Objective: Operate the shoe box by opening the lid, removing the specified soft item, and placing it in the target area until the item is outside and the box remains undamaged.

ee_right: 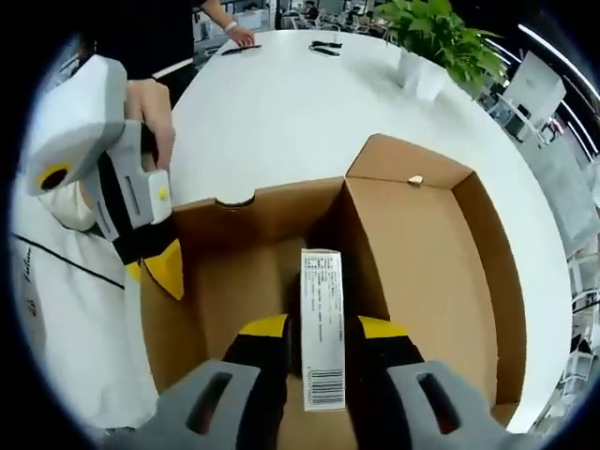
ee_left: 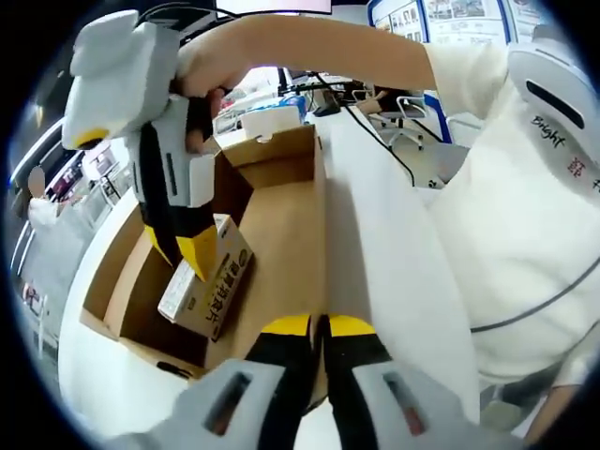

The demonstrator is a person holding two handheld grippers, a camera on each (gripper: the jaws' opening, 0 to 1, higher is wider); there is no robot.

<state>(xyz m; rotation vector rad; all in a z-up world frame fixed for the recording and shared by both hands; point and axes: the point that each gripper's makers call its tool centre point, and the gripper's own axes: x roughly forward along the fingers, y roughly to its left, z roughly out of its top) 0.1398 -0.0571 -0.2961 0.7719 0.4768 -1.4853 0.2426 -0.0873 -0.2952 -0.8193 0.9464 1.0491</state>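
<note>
**Right gripper pinching the small carton inside the open shoe box**

The shoe box (ee_right: 281, 244) is sitting open on the white table (ee_right: 281, 103), its lid (ee_right: 422, 234) folded back flat beside the tray. The small printed carton (ee_right: 322, 328) is being held low inside the tray, between the yellow-tipped jaws of the right gripper (ee_right: 322, 330), which are pressing on its two broad faces. In the right gripper view its long axis is running straight ahead along the jaws, a narrow edge with a barcode facing the camera. In the left gripper view the same carton (ee_left: 208, 277) is lying tilted near the tray floor, with the right gripper (ee_left: 187, 246) coming down on it from above.

The left gripper (ee_left: 317, 328) is sitting at the tray's near wall with its jaws pressed together on the cardboard edge, probably steadying the box, so the right hand is the one placed to lift. The way out is up over the tray wall.

The carton's far end is hidden by the jaws, its print is too small to read, and no marked target area is visible.
</note>
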